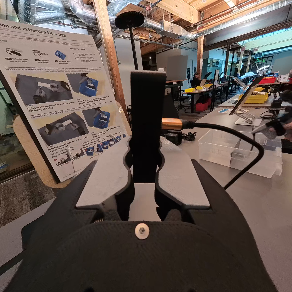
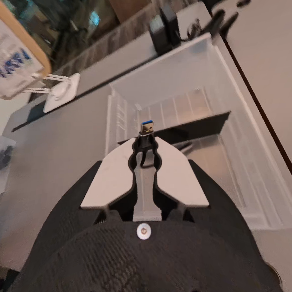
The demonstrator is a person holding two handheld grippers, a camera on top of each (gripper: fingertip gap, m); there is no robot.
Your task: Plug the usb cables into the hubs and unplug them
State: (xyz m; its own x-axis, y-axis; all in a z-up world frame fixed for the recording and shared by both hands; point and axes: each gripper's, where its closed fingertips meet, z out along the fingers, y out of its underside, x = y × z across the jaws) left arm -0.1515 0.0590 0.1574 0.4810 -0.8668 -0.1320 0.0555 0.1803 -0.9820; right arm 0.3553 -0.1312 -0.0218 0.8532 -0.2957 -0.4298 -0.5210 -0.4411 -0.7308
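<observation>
My left gripper [image 1: 144,146] is shut on a black USB hub [image 1: 147,110] and holds it upright above the table. A cable with an orange plug [image 1: 171,123] is plugged into the hub's right side, and its black cord [image 1: 246,158] loops down to the table. My right gripper [image 2: 144,142] is shut on a black USB plug [image 2: 146,132] with a blue-tipped metal end pointing forward, over a clear plastic bin [image 2: 189,113]. The right gripper also shows far right in the left wrist view [image 1: 268,128], blurred.
A printed instruction sheet [image 1: 55,94] stands on a board at the left. A clear divided bin [image 1: 229,150] sits on the grey table at the right. A black divider [image 2: 189,126] crosses the bin. A white stand [image 2: 61,93] and black adapters [image 2: 164,31] lie beyond. Across from one pair of fingers to the other is roughly 55 cm.
</observation>
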